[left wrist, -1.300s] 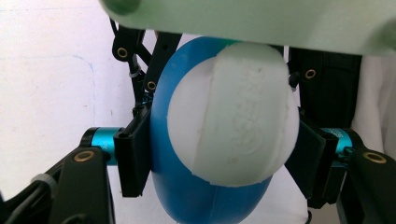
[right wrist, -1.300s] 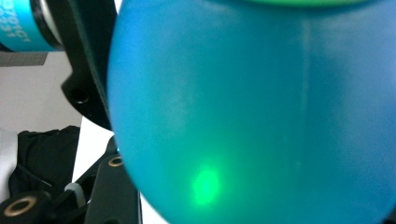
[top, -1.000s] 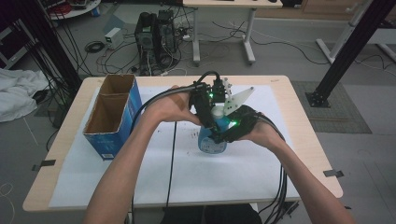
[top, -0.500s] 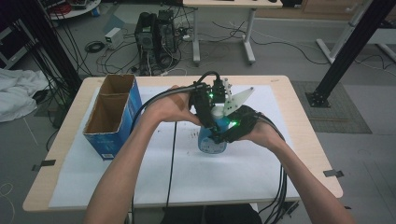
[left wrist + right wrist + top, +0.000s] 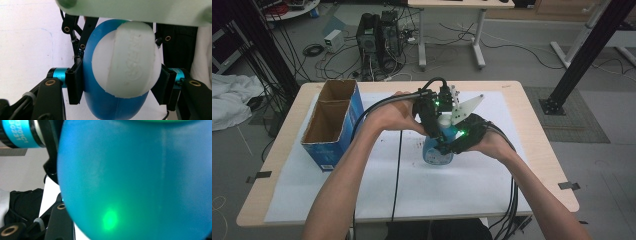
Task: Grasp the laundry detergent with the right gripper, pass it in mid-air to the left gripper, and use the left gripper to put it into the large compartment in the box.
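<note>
A blue bottle (image 5: 433,152) with a white cap (image 5: 127,60) stands upright on the white sheet at the table's middle. My left gripper (image 5: 438,119) comes down from above; its jaws have just been closing, and the pads press the cap from both sides in the left gripper view (image 5: 120,83). My right gripper (image 5: 451,141) grips the bottle's body (image 5: 137,182) from the right. Its jaws have just been opening a little, with the bottle still between them. One black finger (image 5: 51,173) lies against the bottle's side; the other is hidden behind it.
A blue cardboard box (image 5: 332,125) with two open compartments stands at the table's left. A white sheet (image 5: 492,180) covers most of the wooden tabletop (image 5: 537,125). Cables trail from both grippers toward the near edge. Small dark specks dot the sheet left of the bottle.
</note>
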Demonstrator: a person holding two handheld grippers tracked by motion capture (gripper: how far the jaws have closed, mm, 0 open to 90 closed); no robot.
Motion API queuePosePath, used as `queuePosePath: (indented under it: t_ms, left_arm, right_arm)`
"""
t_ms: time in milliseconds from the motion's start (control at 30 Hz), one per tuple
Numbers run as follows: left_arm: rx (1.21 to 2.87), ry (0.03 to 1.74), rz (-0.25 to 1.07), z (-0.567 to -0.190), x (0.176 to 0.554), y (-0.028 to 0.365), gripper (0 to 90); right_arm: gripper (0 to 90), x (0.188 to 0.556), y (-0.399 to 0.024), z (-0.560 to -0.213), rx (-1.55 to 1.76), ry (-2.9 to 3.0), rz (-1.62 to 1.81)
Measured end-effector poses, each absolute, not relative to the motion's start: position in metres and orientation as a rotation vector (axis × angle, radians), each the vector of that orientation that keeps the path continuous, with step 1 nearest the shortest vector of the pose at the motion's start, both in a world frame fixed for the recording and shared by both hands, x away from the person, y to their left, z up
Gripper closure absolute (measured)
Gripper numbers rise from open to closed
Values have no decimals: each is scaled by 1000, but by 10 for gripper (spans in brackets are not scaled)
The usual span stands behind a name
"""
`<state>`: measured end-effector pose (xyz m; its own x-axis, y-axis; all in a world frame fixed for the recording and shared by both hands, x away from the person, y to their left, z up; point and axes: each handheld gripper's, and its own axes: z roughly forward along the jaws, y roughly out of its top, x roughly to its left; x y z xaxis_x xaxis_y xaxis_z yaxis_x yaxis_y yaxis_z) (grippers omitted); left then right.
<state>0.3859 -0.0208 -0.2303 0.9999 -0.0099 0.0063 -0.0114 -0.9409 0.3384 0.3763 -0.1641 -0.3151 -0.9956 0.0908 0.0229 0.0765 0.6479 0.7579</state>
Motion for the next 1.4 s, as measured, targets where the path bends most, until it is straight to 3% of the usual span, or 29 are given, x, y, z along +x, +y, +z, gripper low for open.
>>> queuePosePath:
  t_ms: [667, 1400]
  left_arm:
    - [2795, -24, 9, -229, 384, -21, 377]
    - [2795, -25, 19, -227, 385, -12, 377]
  right_arm:
    - [410, 374, -166, -315, 140, 2842, 1325]
    - [289, 376, -171, -315, 135, 2808, 1257]
